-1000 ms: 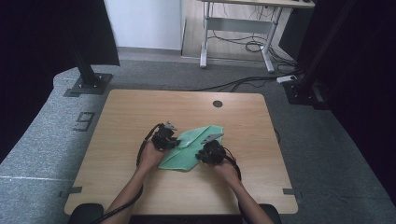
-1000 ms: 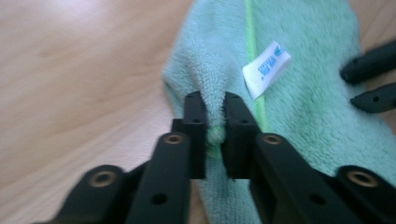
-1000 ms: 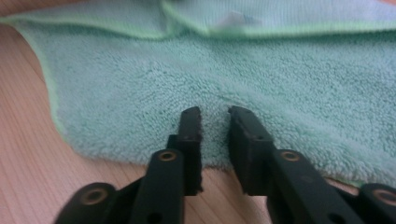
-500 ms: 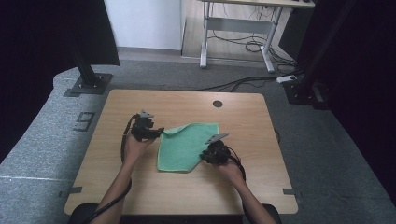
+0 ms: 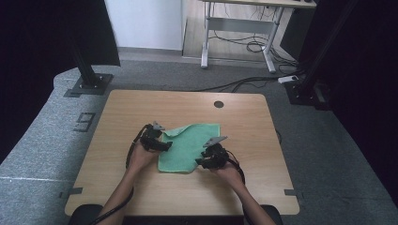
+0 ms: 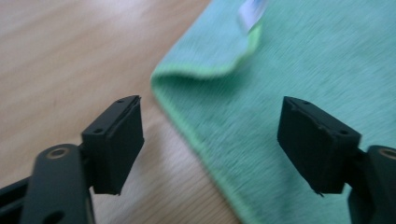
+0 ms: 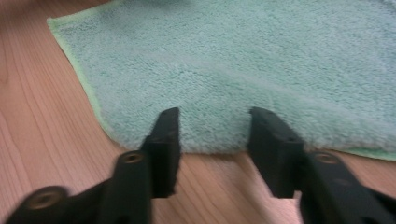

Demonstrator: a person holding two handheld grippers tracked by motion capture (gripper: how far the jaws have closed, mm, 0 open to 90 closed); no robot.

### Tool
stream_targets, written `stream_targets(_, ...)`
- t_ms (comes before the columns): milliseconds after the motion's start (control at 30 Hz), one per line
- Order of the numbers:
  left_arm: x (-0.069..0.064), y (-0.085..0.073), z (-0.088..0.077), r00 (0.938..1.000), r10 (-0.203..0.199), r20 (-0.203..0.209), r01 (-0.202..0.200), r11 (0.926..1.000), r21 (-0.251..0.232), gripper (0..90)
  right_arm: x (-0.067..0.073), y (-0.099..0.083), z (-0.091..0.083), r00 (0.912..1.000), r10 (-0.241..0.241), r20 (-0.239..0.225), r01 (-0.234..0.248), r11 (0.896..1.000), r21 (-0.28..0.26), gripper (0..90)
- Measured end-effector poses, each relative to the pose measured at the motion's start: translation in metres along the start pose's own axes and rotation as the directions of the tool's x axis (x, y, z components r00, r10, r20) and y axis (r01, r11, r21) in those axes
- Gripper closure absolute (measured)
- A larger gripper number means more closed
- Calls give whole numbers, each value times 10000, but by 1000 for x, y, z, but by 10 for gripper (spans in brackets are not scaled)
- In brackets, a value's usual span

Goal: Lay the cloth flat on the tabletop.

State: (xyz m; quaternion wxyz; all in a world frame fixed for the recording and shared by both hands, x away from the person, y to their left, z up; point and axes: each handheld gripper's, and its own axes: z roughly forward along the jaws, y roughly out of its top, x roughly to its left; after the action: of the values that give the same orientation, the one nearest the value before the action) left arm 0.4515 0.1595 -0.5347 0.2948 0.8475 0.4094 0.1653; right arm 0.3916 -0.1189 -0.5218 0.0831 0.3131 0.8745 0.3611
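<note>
A green terry cloth (image 5: 188, 144) lies spread flat on the wooden table (image 5: 117, 108). My left gripper (image 5: 163, 146) is at the cloth's left edge, low over the table. In the left gripper view its jaws (image 6: 210, 149) stand wide apart, having just been opening; the cloth's hem (image 6: 289, 60) runs between them untouched, and a corner with a white label (image 6: 250, 11) is folded over. My right gripper (image 5: 202, 162) is at the near right edge. Its jaws (image 7: 212, 140) have just been opening too, and the cloth (image 7: 243, 56) lies loose at their tips.
A round cable hole (image 5: 218, 104) sits near the table's far edge. Black stand bases (image 5: 89, 84) (image 5: 305, 91) flank the table on grey carpet. A white-legged desk (image 5: 239, 28) with cables stands behind.
The cloth, bunched up between both grippers a second ago, now lies spread flat. The left gripper swung out to the left, then came back to the cloth's left edge.
</note>
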Motion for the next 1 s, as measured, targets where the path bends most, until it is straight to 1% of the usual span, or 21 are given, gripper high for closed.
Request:
stream_targets(33, 1, -3, 1, 10000, 18, -90, -17, 10000, 24, 215, 2, 0, 1, 10000, 83, 23, -83, 10000, -3, 455)
stream_targets(67, 2, -5, 1, 9999, -153, -36, 153, 9998, -88, 203, 3, 0, 3, 9999, 105, 32, -106, 9999, 57, 422)
stream_targets(100, 2, -5, 1, 9999, -153, -36, 153, 9998, -88, 202, 3, 0, 3, 9999, 105, 32, -106, 9999, 57, 422)
stream_targets(133, 3, -9, 0, 9996, -292, -8, 292, 9995, -125, 202, 7, 0, 6, 9996, 137, 245, -141, 9998, 163, 376)
stream_targets(267, 0, -16, -6, 9991, -425, -86, 424, 9990, -149, 205, 10, -1, 10, 9980, 282, 570, -293, 9994, 195, 337)
stream_targets(433, -12, -28, -17, 9996, -260, 150, 261, 9996, -106, 210, 7, -1, 9, 9951, 531, 829, -536, 9986, 38, 320)
stream_targets(467, -19, -31, -22, 9998, 61, 177, -60, 10000, -28, 210, 6, -1, 9, 9942, 613, 878, -618, 9981, 33, 316)
stream_targets(500, -19, -31, -22, 9998, 61, 177, -60, 10000, -28, 210, 6, -1, 9, 9942, 613, 878, -618, 9981, 33, 316)
stream_targets(533, -23, -29, -26, 9986, 493, -203, -497, 9986, -185, 210, 6, -2, 10, 9932, 609, 989, -622, 9980, 96, 316)
stream_targets(567, -23, -29, -26, 9986, 493, -203, -497, 9986, -185, 210, 6, -3, 11, 9925, 573, 1075, -596, 9981, 180, 316)
stream_targets(600, -21, -22, -27, 9987, 402, -312, -414, 9984, -397, 210, 6, -3, 12, 9918, 520, 1167, -553, 9981, 257, 315)
stream_targets(633, -21, -22, -27, 9987, 402, -312, -414, 9984, -397, 210, 6, -4, 14, 9911, 506, 1228, -555, 9978, 368, 315)
stream_targets(667, -16, -13, -24, 9987, 289, -416, -309, 9983, -491, 210, 6, -6, 15, 9908, 434, 1282, -496, 9977, 455, 315)
stream_targets(700, -16, -13, -24, 9987, 289, -416, -309, 9983, -491, 210, 6, -6, 15, 9908, 434, 1282, -496, 9977, 455, 315)
stream_targets(800, -7, -1, -9, 9933, 423, -1077, -469, 9981, -401, 210, 4, -10, 14, 9912, 419, 1253, -479, 9978, 455, 326)
stream_targets(833, -7, -1, -9, 9933, 423, -1077, -469, 9981, -401, 214, 4, -10, 14, 9912, 419, 1253, -479, 9978, 455, 326)
stream_targets(867, 2, 2, -7, 9877, -31, -1561, -85, 9973, -736, 224, 2, -11, 12, 9913, 419, 1245, -482, 9977, 483, 338)
stream_targets(900, 2, 2, -7, 9877, -31, -1561, -85, 9973, -736, 230, 2, -11, 12, 9913, 419, 1245, -482, 9977, 483, 338)
stream_targets(933, 9, 2, -9, 9815, -367, -1881, 206, 9960, -864, 230, 1, -12, 11, 9913, 440, 1240, -505, 9975, 495, 343)
stream_targets(967, 13, 2, -11, 9768, -494, -2082, 320, 9958, -861, 239, -1, -13, 9, 9910, 495, 1243, -561, 9971, 505, 350)
stream_targets(1000, 22, 1, -16, 9670, -751, -2435, 578, 9953, -775, 244, -4, -15, 7, 9905, 564, 1253, -635, 9966, 532, 352)
